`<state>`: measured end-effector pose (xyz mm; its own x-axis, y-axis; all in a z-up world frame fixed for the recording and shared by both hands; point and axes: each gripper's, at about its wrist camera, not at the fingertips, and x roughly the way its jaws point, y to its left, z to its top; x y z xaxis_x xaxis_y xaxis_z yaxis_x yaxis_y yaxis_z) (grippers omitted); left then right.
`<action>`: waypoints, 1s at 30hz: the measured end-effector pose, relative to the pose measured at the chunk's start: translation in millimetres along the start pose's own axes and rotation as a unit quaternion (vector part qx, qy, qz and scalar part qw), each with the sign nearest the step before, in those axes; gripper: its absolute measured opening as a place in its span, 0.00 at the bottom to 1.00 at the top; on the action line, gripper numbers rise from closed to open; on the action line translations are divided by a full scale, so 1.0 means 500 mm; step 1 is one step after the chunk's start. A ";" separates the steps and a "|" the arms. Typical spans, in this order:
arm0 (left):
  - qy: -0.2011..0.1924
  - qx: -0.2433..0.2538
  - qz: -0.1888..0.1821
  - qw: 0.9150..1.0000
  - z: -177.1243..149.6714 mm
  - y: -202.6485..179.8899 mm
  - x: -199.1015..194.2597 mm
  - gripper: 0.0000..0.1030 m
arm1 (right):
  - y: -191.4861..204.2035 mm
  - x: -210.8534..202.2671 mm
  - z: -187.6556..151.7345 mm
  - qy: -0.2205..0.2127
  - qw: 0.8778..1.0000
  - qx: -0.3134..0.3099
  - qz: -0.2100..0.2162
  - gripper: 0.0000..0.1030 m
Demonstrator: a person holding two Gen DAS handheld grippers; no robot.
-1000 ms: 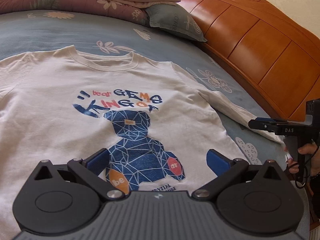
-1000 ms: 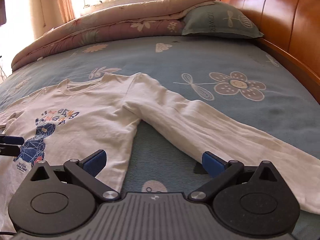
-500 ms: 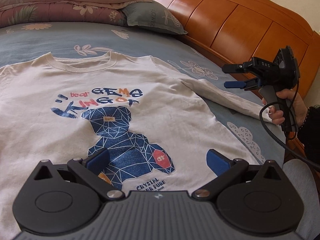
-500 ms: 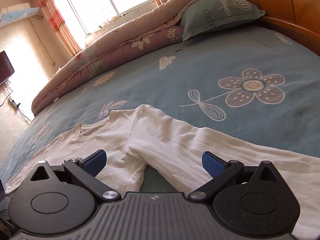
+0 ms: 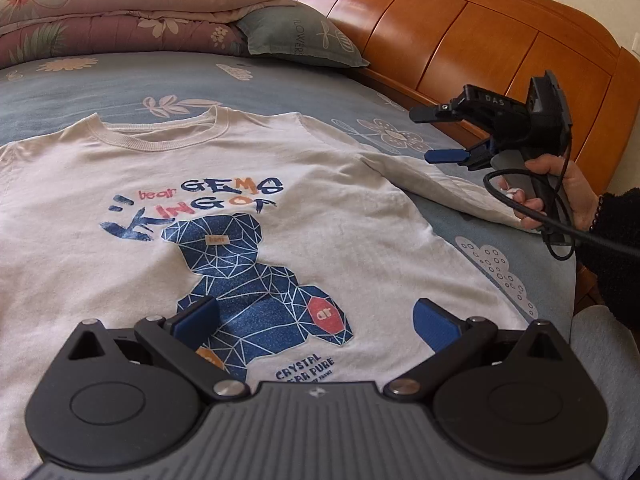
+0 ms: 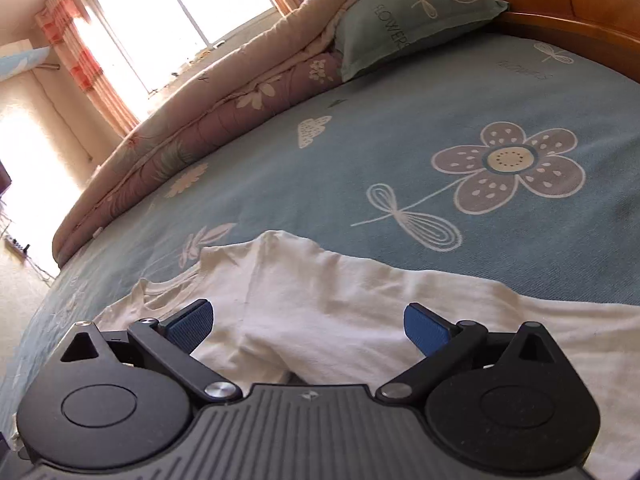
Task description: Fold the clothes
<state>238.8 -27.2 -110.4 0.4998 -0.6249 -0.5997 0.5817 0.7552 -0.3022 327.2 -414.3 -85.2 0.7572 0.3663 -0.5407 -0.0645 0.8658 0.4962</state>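
On the bed (image 5: 120, 80), shirt (image 5: 280, 184) lies flat

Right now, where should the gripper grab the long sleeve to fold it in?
Probably near the cuff end of the sleeve, coming down from above. It lies flat and straight on the bed, apart from the shirt body, and the right gripper hovers there, jaws open.
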 end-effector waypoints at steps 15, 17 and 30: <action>0.000 0.001 -0.005 1.000 0.000 0.005 -0.002 0.99 | 0.089 0.082 -0.083 0.096 0.965 -0.241 -0.036 1.00; -0.001 0.001 -0.006 1.000 0.000 0.006 -0.002 0.99 | 0.087 0.090 -0.085 0.106 0.961 -0.253 -0.038 1.00; -0.001 -0.001 -0.008 1.000 0.000 0.008 -0.003 0.99 | 0.095 0.056 -0.060 0.143 0.959 -0.244 -0.034 0.88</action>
<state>240.1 -23.2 -110.6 0.4921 -0.6377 -0.5927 0.5878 0.7455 -0.3141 325.6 -352.7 -97.2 0.5653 0.3217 -0.7595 -0.3705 0.9217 0.1146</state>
